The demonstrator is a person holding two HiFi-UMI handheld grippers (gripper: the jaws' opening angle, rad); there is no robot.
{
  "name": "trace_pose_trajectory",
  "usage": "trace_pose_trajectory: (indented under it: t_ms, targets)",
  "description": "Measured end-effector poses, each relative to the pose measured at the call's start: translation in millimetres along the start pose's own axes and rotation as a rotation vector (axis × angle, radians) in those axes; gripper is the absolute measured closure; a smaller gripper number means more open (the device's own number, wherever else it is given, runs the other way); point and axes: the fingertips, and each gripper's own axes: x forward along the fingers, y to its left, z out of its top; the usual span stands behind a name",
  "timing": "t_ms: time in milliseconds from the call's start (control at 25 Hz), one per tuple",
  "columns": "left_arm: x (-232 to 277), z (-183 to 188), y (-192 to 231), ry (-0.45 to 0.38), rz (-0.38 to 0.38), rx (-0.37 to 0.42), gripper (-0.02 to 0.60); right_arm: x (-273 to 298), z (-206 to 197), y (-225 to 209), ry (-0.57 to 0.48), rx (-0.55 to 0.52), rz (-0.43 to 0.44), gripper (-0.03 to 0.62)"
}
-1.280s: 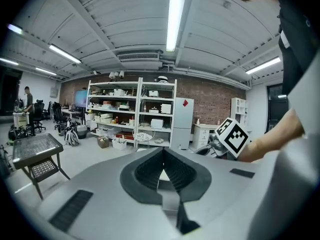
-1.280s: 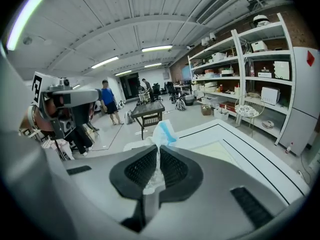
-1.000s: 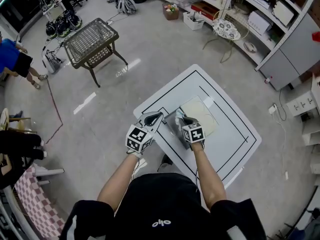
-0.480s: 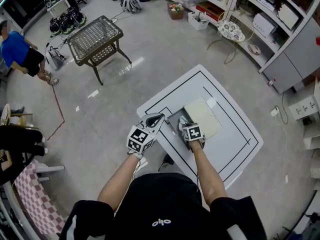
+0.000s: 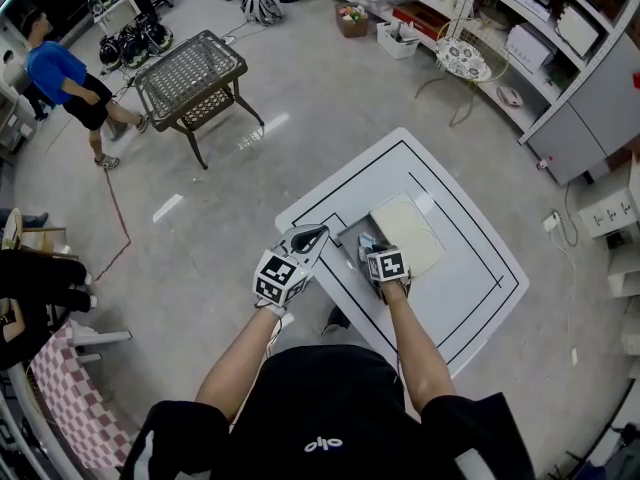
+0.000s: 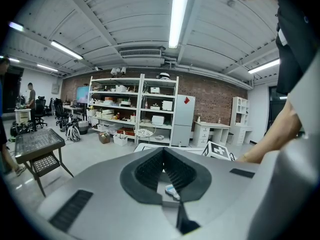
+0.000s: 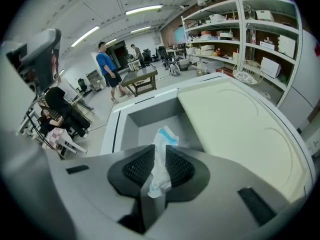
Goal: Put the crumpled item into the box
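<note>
The crumpled item (image 7: 161, 154), a white wrapper with blue print, is pinched in my right gripper (image 7: 159, 153), which is shut on it. This gripper (image 5: 370, 246) hovers over the open grey box (image 7: 145, 119), and the wrapper's end hangs above the box's inside. In the head view the box (image 5: 349, 236) sits on the white table (image 5: 455, 298), with its cream lid (image 5: 405, 232) lying flat just to its right. My left gripper (image 5: 309, 236) is shut with nothing in it, held off the table's left edge beside the box.
A wicker side table (image 5: 190, 78) stands on the floor far left. Shelves with boxes (image 5: 520, 28) line the back right wall. A person in a blue shirt (image 5: 70, 76) walks at far left. A checked chair (image 5: 70, 398) is at my lower left.
My right gripper has stayed over the box with the wrapper, shifting only slightly. The person in blue has walked rightward across the floor. The left gripper has not moved.
</note>
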Motion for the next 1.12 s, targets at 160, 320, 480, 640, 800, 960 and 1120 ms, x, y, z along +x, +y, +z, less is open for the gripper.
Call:
trace_pose_trajectory:
  t_ms: [160,320,480,640,800,960,1120]
  targets:
    - [-3,1,3,-0.003,0.000,0.001,0.575,-16,10,7,-0.047,0.005,-0.001,0.528]
    - [-3,7,4,-0.012,-0.011,0.009,0.575,-49,33,10,-0.144,0.004,-0.013,0.530]
    - [3,16,6,-0.025,-0.051,0.026,0.575,-89,59,9,-0.266,0.014,-0.037,0.530]
    - [11,24,12,-0.035,-0.102,0.041,0.575,-129,87,18,-0.403,0.009,-0.051,0.536]
    - [31,43,7,-0.044,-0.202,0.076,0.575,-173,109,14,-0.540,0.015,-0.131,0.573]
    - [49,60,5,-0.049,-0.294,0.103,0.575,-206,123,7,-0.635,0.031,-0.215,0.583]
    - [63,80,-2,-0.069,-0.385,0.135,0.575,-232,129,0,-0.683,0.054,-0.299,0.583]
